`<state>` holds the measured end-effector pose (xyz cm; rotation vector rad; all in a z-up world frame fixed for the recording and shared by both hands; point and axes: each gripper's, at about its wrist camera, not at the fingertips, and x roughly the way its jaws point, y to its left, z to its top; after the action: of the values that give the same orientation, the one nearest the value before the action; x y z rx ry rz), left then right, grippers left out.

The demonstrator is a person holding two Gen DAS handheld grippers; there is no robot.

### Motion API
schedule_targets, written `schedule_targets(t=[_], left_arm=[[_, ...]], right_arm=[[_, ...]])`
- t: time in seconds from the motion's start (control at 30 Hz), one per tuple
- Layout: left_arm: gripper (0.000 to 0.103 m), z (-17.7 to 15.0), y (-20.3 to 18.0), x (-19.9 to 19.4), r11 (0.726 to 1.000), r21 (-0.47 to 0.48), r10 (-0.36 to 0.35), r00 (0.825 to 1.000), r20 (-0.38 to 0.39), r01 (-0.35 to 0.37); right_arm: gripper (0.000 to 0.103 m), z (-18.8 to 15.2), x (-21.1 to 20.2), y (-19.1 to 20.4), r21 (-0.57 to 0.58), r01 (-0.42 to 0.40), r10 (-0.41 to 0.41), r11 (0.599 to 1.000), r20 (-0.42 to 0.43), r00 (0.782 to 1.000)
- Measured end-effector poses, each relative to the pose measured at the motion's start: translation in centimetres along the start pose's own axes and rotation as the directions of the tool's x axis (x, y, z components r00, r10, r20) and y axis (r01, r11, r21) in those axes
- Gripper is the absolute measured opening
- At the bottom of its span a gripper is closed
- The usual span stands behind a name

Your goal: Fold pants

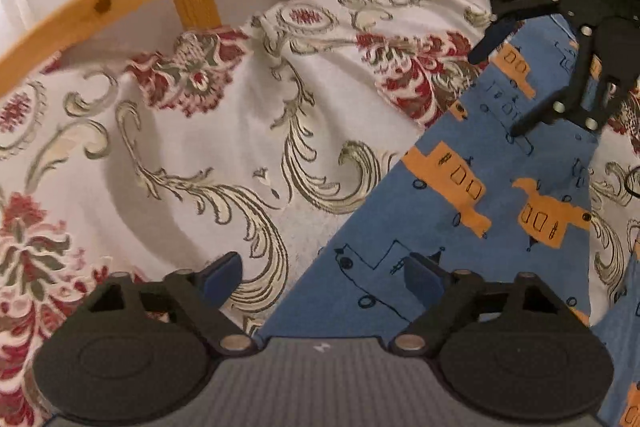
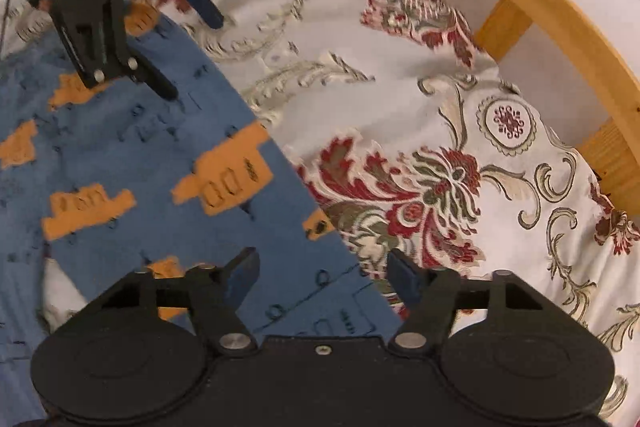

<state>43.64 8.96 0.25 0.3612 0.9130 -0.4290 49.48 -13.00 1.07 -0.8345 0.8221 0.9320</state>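
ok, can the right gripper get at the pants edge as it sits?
Probably yes. The right gripper is open, straddling the blue pants edge on the floral bedspread; nothing lies between, and the left gripper sits farther along.

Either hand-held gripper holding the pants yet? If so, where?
Neither. The left hand-held gripper and right hand-held gripper both stand open over an edge of the blue pants, gripping nothing.
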Motion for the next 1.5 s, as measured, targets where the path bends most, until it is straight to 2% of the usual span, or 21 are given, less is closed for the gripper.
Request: schedule_targets(t=[0.07,0.13,0.23,0.3,0.37,0.4,0.43,0.47,0.53,0.6,0.67,0.8,0.9,1.13,1.27,1.37,1.5], left_arm=[[0.071,0.1,0.2,0.7,1.0,0.011,-0.004,1.0,-0.024,0.005],[0.061,0.0,0.3,1.1,0.999,0.027,-0.017,0.999,-0.047,0.018],[0.053,-0.1,0.3,1.1,0.998,0.049,-0.023,0.998,-0.061,0.026],[0.05,0.0,0.3,1.1,0.998,0.059,-0.01,0.997,-0.074,0.015],[0.043,0.1,0.4,1.1,0.998,0.062,0.002,0.997,-0.082,0.003],[0.039,0.1,0.4,1.1,0.998,0.06,0.002,0.996,-0.088,0.003],[0.03,0.2,0.3,1.1,0.998,0.055,0.001,0.996,-0.091,0.004],[0.024,0.2,0.2,1.0,0.999,0.052,0.004,0.995,-0.095,0.001],[0.015,0.2,-0.3,0.9,0.998,0.066,0.021,0.995,-0.097,-0.014],[0.01,0.2,-0.9,0.8,0.996,0.081,0.051,0.994,-0.097,-0.043],[0.005,0.2,-1.4,0.6,0.995,0.081,0.073,0.993,-0.093,-0.065],[0.001,0.2,-2.5,-0.1,0.988,0.073,0.143,0.987,-0.071,-0.137],[0.001,0.0,-3.5,-1.0,0.976,0.06,0.213,0.976,-0.046,-0.21],[0.0,-1.2,-5.9,-3.6,0.951,0.072,0.298,0.953,0.045,-0.301],[0.0,-2.0,-7.4,-6.1,0.943,0.061,0.321,0.942,0.101,-0.328],[0.0,-2.8,-9.0,-8.2,0.935,0.054,0.339,0.929,0.148,-0.35],[0.0,-4.7,-11.6,-11.4,0.933,0.039,0.342,0.917,0.206,-0.357]], right_arm=[[0.06,-0.1,0.8,-0.4,-0.003,0.013,-0.013,1.0,-0.026,1.0],[0.057,-0.5,1.0,-0.8,-0.01,0.018,-0.018,1.0,-0.032,0.999],[0.057,-1.0,1.0,-1.3,-0.016,0.025,-0.026,1.0,-0.036,0.999],[0.057,-1.2,1.0,-1.3,-0.022,0.031,-0.032,0.999,-0.049,0.998],[0.052,-1.3,1.2,-1.0,-0.04,0.051,-0.054,0.998,-0.055,0.997],[0.046,-1.4,1.2,-0.8,-0.048,0.068,-0.07,0.997,-0.052,0.996],[0.038,-1.4,1.2,-0.7,-0.051,0.079,-0.081,0.996,-0.05,0.995],[0.035,-1.5,1.2,-0.6,-0.055,0.081,-0.084,0.995,-0.051,0.995],[0.015,-1.6,1.2,-0.3,-0.07,0.093,-0.096,0.993,-0.047,0.994],[0.004,-1.7,1.2,0.1,-0.087,0.11,-0.115,0.99,-0.053,0.992],[0.001,-1.9,1.1,0.5,-0.098,0.123,-0.128,0.988,-0.046,0.991],[0.0,-2.5,0.2,1.4,-0.082,0.167,-0.169,0.983,-0.013,0.986],[0.0,-3.2,-0.7,2.6,-0.058,0.231,-0.23,0.971,0.029,0.973],[0.0,-5.1,-3.3,6.7,0.032,0.374,-0.375,0.927,0.124,0.919],[0.0,-6.2,-6.0,9.2,0.086,0.438,-0.446,0.895,0.18,0.877],[0.0,-7.1,-8.5,11.4,0.143,0.47,-0.491,0.871,0.212,0.845],[0.0,-8.7,-11.9,15.5,0.192,0.482,-0.516,0.855,0.234,0.824]])
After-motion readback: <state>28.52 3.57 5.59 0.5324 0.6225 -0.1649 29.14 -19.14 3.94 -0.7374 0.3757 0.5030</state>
